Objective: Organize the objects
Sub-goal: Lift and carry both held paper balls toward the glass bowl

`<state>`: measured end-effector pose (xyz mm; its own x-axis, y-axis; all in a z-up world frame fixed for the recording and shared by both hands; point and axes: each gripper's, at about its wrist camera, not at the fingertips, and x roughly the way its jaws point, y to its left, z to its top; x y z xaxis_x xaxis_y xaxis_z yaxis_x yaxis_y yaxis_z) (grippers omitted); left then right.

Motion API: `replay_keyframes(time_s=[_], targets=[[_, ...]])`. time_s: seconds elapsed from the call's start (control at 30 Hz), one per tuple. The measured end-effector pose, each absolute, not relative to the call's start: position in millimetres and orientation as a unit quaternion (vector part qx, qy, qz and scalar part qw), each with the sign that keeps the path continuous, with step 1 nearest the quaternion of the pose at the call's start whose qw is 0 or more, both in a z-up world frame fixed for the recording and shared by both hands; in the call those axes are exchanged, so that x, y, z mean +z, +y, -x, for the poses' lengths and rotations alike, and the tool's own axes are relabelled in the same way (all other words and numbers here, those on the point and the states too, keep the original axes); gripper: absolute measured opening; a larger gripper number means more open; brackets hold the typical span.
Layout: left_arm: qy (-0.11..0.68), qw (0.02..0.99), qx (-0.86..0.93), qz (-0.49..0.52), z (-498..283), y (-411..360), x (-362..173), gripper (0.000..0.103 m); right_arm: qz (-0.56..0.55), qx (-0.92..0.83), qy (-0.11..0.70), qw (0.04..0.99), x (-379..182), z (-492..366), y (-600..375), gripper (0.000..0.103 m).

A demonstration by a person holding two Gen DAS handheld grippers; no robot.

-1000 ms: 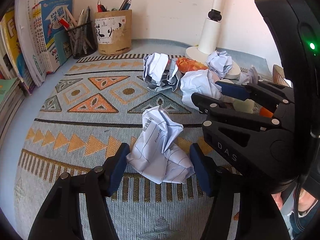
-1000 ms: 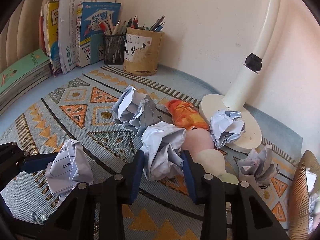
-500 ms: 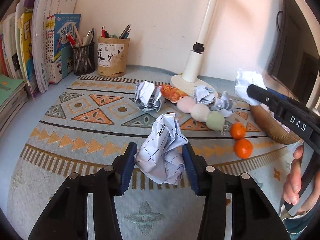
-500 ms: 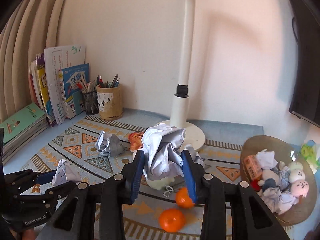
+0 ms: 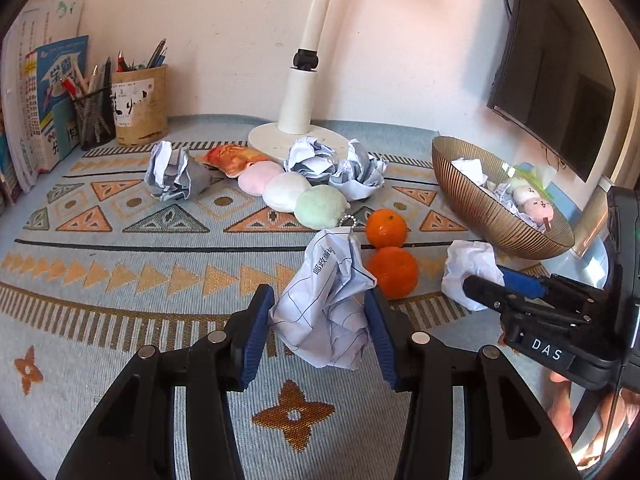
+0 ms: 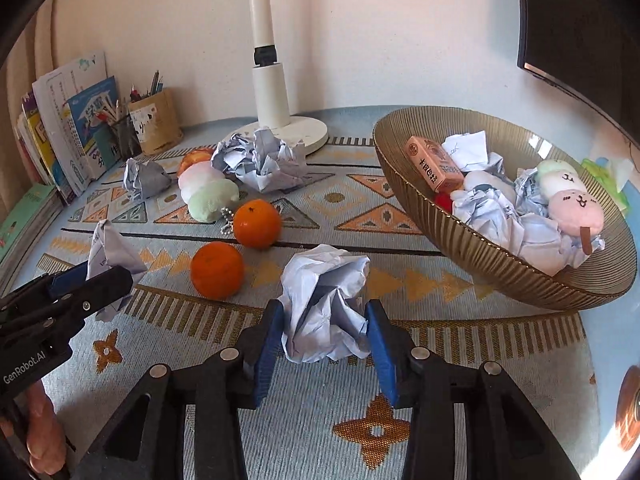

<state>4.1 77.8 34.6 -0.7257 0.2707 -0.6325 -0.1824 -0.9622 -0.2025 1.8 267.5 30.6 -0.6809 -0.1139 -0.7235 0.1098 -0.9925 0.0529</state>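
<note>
Two crumpled paper balls carried over a woven patterned mat.
Left gripper clamps lined paper ball; right gripper, jaws just widening, loosely brackets plain paper wad. Only right view shows ribbed bowl's contents.

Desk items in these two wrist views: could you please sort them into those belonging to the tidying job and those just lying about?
Job:
- lined paper ball in left claw
- paper ball at right claw
- ribbed bowl
- oranges
- plush dumplings

Lying about:
- lamp
- pen pots
- books
</note>
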Motion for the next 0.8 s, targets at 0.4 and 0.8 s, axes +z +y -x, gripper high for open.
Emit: replay_keyframes(time_s=[0.4,0.8], targets=[[-0.042,0.133,0.917,0.373,-2.1,85.8,29.7,0.047,-0.404,-0.913,-0.025,0.047,31.2,7.0,271.3,0.082],[-0.044,0.119,0.915,0.384,1.5,85.9,26.7,0.047,-0.346,-0.938,0.033,0.013,39.6,-9.6,257.1,0.041]])
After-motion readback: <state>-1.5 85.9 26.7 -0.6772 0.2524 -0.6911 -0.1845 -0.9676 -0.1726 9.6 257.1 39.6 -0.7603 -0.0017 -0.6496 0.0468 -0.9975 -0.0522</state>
